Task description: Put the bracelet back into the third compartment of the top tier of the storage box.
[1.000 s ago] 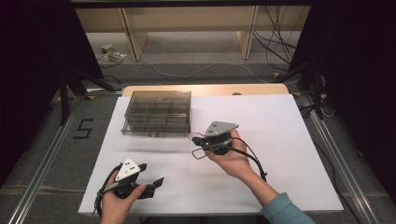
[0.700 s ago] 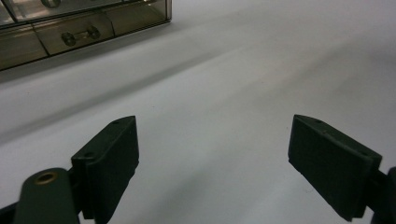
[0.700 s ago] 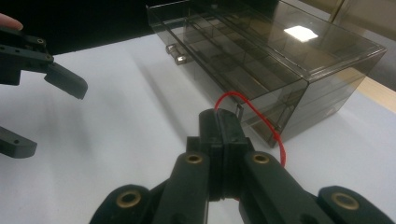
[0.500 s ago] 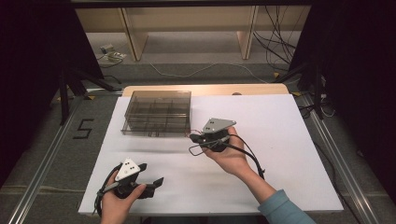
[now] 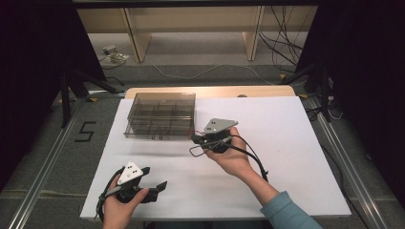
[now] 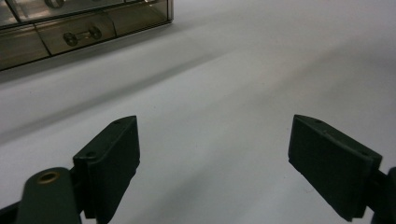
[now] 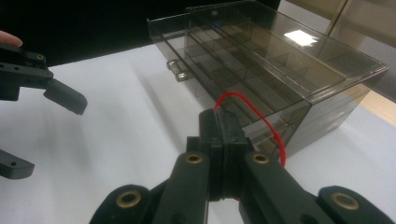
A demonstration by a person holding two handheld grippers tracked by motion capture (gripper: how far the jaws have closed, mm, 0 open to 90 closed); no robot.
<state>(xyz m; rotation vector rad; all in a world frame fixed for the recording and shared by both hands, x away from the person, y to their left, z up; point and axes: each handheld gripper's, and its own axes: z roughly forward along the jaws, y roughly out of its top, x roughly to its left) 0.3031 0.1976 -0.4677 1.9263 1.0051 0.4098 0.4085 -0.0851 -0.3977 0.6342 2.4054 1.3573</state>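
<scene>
Pinching a thin red loop between its closed jaws, the right gripper hangs just off the near right corner of a smoky clear plastic box. From its own camera the loop arches up out of the jaw tips and curves down toward the box wall; from above it shows as no more than a red speck at the tips. Whether it is wire or a rubber band I cannot tell. That close view also shows the box's inner dividers, a small handle on its long side, and the other gripper off to the left.

The left gripper sits low at the near left of the table, held in the person's left hand, jaws spread wide with nothing between them. Its camera looks across bare white surface to the box front, where a small drawer pull shows.

Both rest over a white table top with a pale wooden strip along its far edge. Grey carpet lies around it, with metal rails either side, loose cables, and wooden furniture legs beyond. A "5" is marked in black on the floor at left. The right arm wears a blue-green sleeve.
</scene>
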